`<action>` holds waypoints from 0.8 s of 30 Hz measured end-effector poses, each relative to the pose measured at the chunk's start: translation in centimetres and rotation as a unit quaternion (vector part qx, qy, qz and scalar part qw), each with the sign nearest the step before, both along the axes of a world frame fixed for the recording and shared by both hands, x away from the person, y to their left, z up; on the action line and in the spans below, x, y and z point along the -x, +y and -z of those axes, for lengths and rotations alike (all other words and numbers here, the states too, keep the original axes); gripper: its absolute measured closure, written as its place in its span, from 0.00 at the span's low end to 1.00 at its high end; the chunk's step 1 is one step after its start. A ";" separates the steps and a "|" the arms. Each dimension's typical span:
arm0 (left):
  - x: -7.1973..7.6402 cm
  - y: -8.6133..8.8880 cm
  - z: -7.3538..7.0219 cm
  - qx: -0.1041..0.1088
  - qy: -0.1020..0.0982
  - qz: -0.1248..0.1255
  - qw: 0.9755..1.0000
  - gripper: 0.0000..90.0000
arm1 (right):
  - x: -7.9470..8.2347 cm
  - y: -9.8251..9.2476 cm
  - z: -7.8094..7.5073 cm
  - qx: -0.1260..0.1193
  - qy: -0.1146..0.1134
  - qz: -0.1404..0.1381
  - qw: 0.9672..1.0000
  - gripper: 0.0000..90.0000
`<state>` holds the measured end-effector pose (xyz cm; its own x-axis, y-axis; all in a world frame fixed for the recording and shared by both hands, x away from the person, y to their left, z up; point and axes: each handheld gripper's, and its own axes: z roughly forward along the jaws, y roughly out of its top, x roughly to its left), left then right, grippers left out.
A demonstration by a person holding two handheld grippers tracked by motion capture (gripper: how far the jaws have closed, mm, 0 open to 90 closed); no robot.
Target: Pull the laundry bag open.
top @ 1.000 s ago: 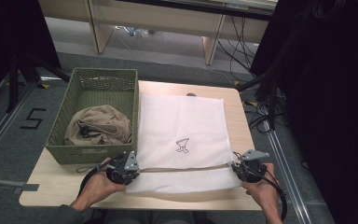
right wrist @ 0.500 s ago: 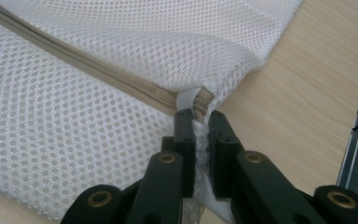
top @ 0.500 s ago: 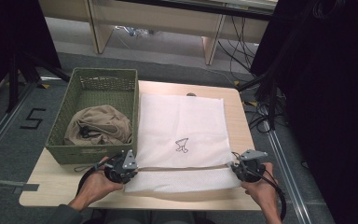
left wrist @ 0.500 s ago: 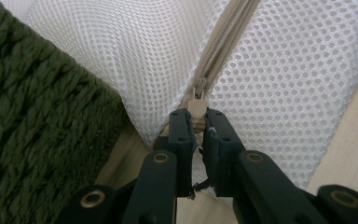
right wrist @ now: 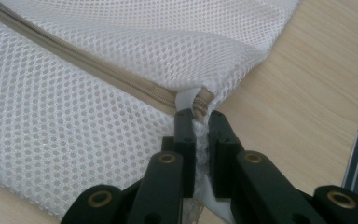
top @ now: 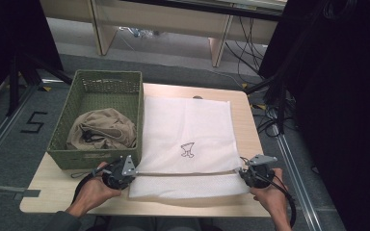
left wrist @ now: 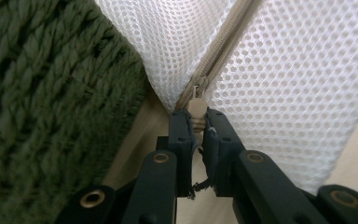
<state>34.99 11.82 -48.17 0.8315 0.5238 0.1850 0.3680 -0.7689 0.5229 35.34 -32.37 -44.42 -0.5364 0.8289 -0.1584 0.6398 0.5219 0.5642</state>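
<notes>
- Table (top: pixel 53 192): a pale wooden top; everything below is placed relative to the mesh bag lying on it.
- Mesh bag (top: pixel 188 130): white, flat, with a small dark drawing near its middle; its near part is lifted slightly along the zipper line.
- Basket (top: pixel 96 82): green and woven, just beside the bag's left edge, holding a crumpled beige cloth (top: pixel 101 130).
- Zipper (top: pixel 188 172): a beige line running across the bag's near end, pulled taut between the two tongs.
- Left gripper (left wrist: pixel 196 122): at the bag's near left corner, jaws nearly closed and pinching the zipper pull (left wrist: pixel 196 106).
- Right gripper (right wrist: pixel 199 119): at the bag's near right corner, jaws nearly closed on the zipper's end and the mesh there.
- Step in hand, as I judge it: the bag is braced at one end with the slider gripped at the other, ready to unzip.
- Next move likely calls for drawing the pull along the zipper toward the right while the right gripper holds firm and keeps the line taut.
</notes>
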 end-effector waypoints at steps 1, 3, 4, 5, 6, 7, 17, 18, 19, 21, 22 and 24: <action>-0.2 0.4 0.3 -0.036 -0.015 -0.007 0.999 0.91 | -0.1 -0.1 0.0 0.004 -0.001 0.001 1.000 0.94; -0.2 0.8 0.5 -0.008 0.010 -0.027 1.000 0.91 | -0.2 -0.6 0.2 -0.001 0.002 0.004 1.000 0.94; 0.0 0.5 0.5 -0.002 0.012 -0.019 1.000 0.91 | 0.1 -0.5 0.2 -0.003 0.009 0.016 1.000 0.94; 0.2 0.2 0.4 -0.008 0.011 -0.013 1.000 0.91 | 0.0 -0.5 0.1 0.012 0.003 0.011 1.000 0.94; 0.2 0.1 0.4 -0.011 0.009 -0.014 1.000 0.91 | -0.2 -0.5 0.0 0.016 -0.003 0.006 1.000 0.94; 0.2 0.1 0.4 -0.015 0.011 -0.014 1.000 0.91 | -0.2 -0.4 0.0 0.015 -0.002 0.009 1.000 0.94; 0.3 0.0 0.0 0.008 0.010 -0.021 1.000 0.86 | -0.2 -0.6 0.3 -0.004 0.004 0.011 1.000 0.93; 0.5 -0.1 -0.1 0.007 0.009 -0.019 1.000 0.83 | -0.3 -0.7 0.4 -0.001 0.005 0.010 1.000 0.93; 0.7 -0.3 -0.2 0.012 0.007 -0.018 1.000 0.81 | -0.3 -0.7 0.4 0.000 0.005 0.010 1.000 0.93; 0.9 -0.9 -0.7 0.026 0.002 -0.014 1.000 0.76 | -0.2 -0.8 0.5 -0.003 0.008 0.010 1.000 0.92; 1.0 -1.1 -0.9 0.030 0.002 -0.012 0.999 0.74 | -0.2 -0.8 0.5 -0.004 0.009 0.010 1.000 0.92; 1.3 -1.8 -1.2 0.040 -0.001 -0.004 0.999 0.73 | -0.3 -0.8 0.6 -0.001 0.010 0.011 1.000 0.92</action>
